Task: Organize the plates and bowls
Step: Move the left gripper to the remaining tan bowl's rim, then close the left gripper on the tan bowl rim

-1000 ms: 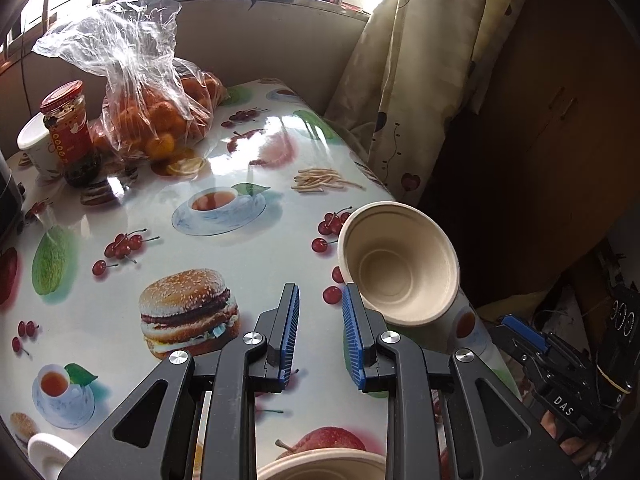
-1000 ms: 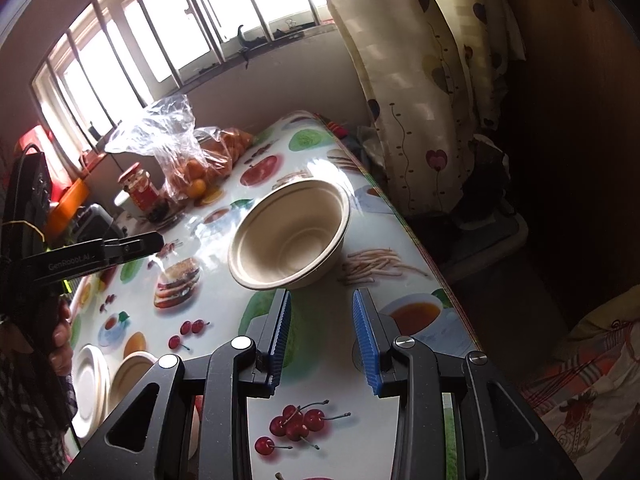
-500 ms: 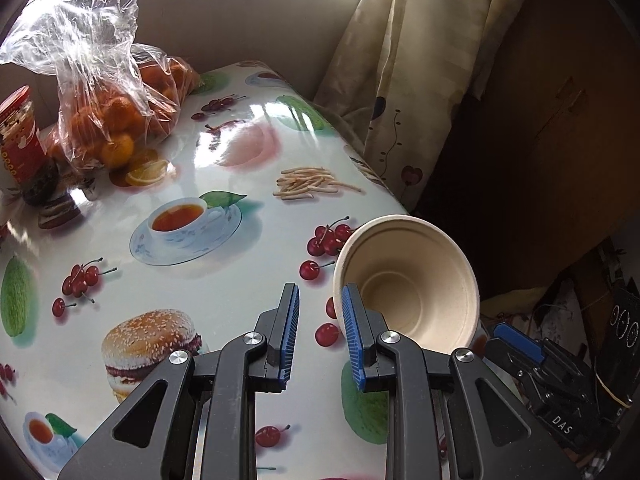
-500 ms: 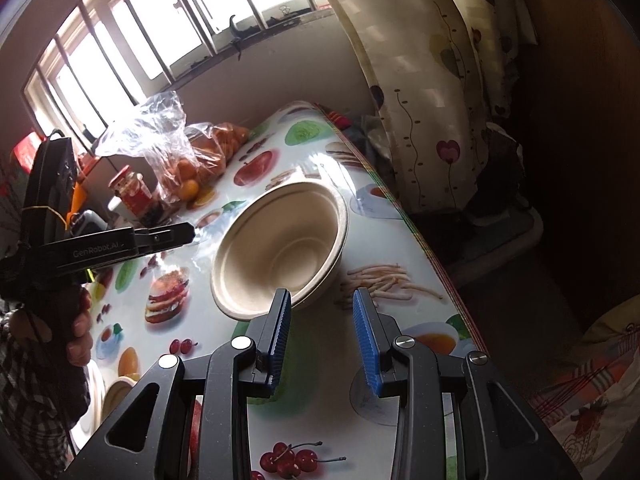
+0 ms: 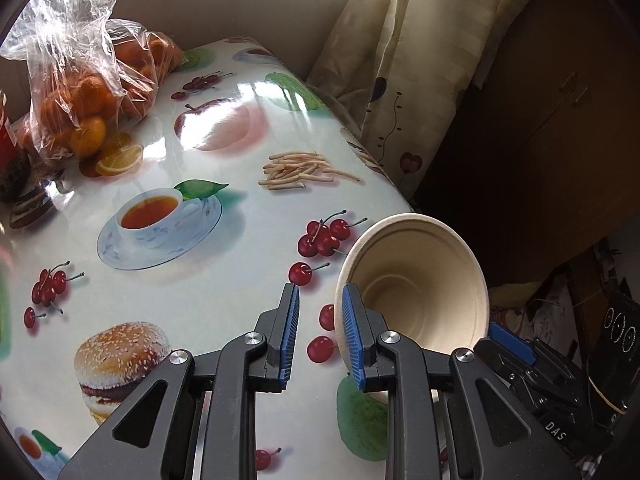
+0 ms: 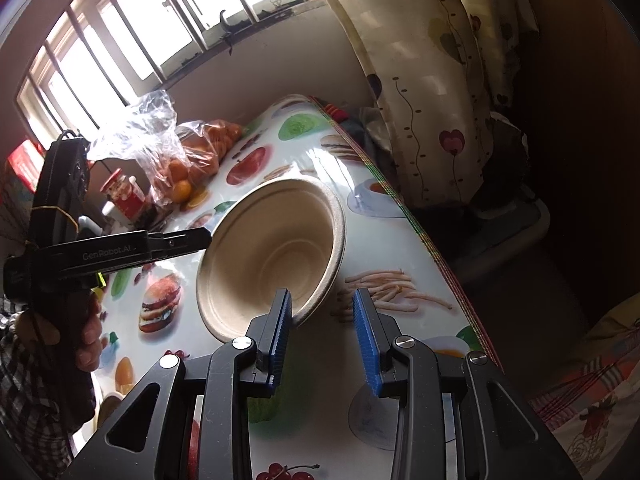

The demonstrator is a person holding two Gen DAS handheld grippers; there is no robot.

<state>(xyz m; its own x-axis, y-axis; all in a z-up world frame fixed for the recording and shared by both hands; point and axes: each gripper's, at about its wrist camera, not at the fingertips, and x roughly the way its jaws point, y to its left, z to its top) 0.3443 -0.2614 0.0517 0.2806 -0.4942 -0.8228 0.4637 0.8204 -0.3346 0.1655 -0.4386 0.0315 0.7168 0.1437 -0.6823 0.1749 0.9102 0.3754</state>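
A beige paper bowl sits tilted near the right edge of the table, its rim touching the outer side of my left gripper's right finger. My left gripper is open and empty, just left of the bowl. In the right wrist view the same bowl lies just beyond my open, empty right gripper, whose left fingertip touches the bowl's near rim. The left gripper reaches the bowl's far side from the left.
A plastic bag of oranges and a red-lidded jar stand at the table's far side. A curtain hangs past the right edge. Another bowl's rim shows at the lower left.
Both grippers have closed in on the bowl from opposite sides. The bowl looks larger and more tilted. The left gripper has moved forward along the table.
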